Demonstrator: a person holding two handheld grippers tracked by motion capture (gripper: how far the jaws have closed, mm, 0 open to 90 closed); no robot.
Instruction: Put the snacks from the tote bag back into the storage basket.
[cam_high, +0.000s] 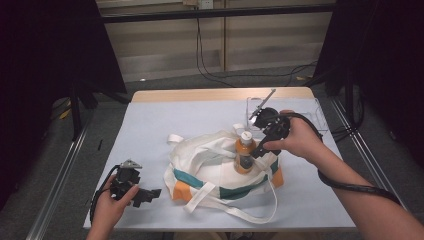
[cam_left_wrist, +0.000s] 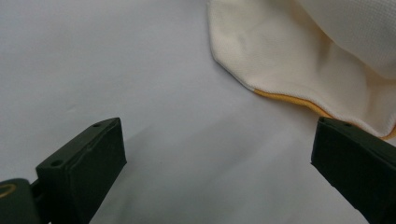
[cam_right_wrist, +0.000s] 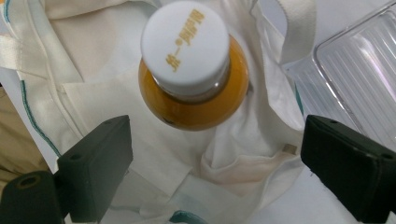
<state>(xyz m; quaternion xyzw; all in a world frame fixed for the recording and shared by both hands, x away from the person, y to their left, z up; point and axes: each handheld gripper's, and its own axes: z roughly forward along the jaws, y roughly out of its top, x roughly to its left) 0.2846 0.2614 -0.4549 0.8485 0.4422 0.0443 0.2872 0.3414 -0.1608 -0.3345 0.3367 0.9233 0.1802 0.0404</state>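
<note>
An orange juice bottle (cam_high: 244, 154) with a white cap (cam_right_wrist: 186, 47) stands upright on a cream tote bag (cam_high: 215, 170) with teal and orange trim. My right gripper (cam_high: 260, 151) hovers just above and beside the bottle, jaws wide open and pointing down past it (cam_right_wrist: 194, 100). My left gripper (cam_high: 150, 194) rests low on the white table cover at the front left, open, with nothing between its jaws. In the left gripper view the bag's cream and orange edge (cam_left_wrist: 299, 70) lies ahead to the right.
A clear plastic tray (cam_high: 310, 112) sits at the back right of the table, its ribbed corner (cam_right_wrist: 355, 79) close beside the bag. The bag's long straps (cam_high: 240, 210) trail toward the front edge. White cover (cam_high: 165, 120) spreads bare at the left.
</note>
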